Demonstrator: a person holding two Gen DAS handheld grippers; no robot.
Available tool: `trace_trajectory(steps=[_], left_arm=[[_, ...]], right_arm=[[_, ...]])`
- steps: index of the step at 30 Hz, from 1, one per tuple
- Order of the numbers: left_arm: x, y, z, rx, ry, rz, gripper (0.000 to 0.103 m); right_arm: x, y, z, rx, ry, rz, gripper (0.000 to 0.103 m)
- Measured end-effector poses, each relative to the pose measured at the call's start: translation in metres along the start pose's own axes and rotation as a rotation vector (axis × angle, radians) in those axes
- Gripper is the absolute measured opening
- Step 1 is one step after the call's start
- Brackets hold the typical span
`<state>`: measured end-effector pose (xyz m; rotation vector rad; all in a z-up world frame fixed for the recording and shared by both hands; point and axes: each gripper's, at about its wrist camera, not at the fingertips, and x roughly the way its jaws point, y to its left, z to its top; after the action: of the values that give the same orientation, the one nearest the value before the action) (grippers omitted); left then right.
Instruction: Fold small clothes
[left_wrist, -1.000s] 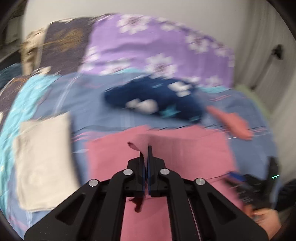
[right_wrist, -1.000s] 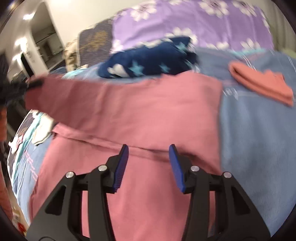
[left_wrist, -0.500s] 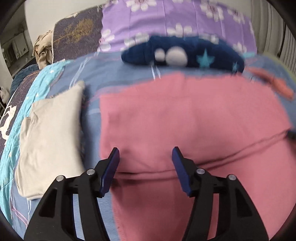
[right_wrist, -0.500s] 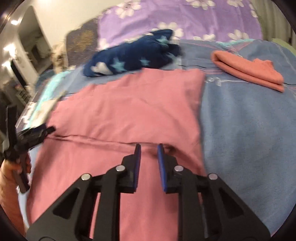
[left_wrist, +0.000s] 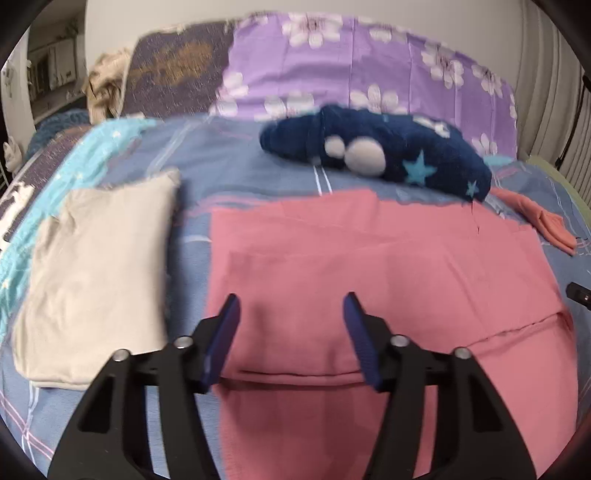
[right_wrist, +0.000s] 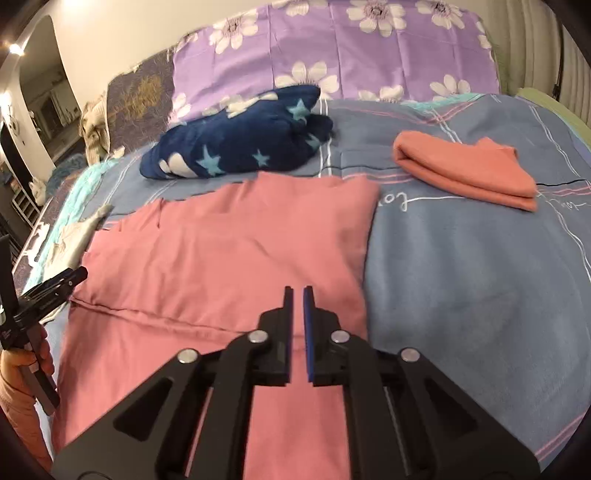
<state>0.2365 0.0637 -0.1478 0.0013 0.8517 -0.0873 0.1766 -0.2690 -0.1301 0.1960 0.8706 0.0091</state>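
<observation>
A pink garment (left_wrist: 369, 266) lies spread on the bed, its far part folded over the near part, with a fold edge across the front. It also shows in the right wrist view (right_wrist: 236, 251). My left gripper (left_wrist: 291, 306) is open and empty, just above the garment's left front part. My right gripper (right_wrist: 297, 291) is nearly shut with a thin gap, holding nothing, above the garment's right side. The left gripper also shows at the left edge of the right wrist view (right_wrist: 48, 291).
A folded beige garment (left_wrist: 96, 266) lies left of the pink one. A navy star-patterned blanket (right_wrist: 240, 147) is bunched at the back. A folded orange garment (right_wrist: 469, 170) lies at the right. Purple floral pillows (right_wrist: 332, 48) stand behind. The blue bedsheet (right_wrist: 461, 277) lies beneath.
My left gripper let go of the pink cloth after laying it forward and stands open. My right gripper closed from open to nearly shut and drew back a little.
</observation>
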Motion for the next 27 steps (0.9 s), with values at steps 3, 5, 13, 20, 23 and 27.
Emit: trace_trajectory(steps=[3,5,13,20,23,27], left_arm=[[0.019,-0.01,-0.014,0.057,0.032,0.043,0.058],[0.015,-0.009,-0.013,0.056,0.032,0.04,0.058],[0.002,0.014,0.007,0.001,-0.013,0.037,0.06],[0.034,0.06,0.049,-0.139,0.049,0.158,0.075],[0.056,0.058,0.064,-0.108,0.09,0.197,0.077],[0.077,0.04,0.064,-0.003,0.158,0.232,0.0]], right_arm=[[0.027,-0.02,-0.013,0.032,0.11,-0.169,0.0],[0.026,-0.028,-0.023,0.022,0.083,-0.137,0.0],[0.006,-0.062,0.035,0.147,-0.022,0.048,0.026],[0.088,-0.107,0.082,0.375,0.089,0.218,0.066],[0.101,-0.101,0.091,0.367,0.088,0.244,0.022],[0.075,-0.073,0.1,0.199,0.01,0.112,0.007]])
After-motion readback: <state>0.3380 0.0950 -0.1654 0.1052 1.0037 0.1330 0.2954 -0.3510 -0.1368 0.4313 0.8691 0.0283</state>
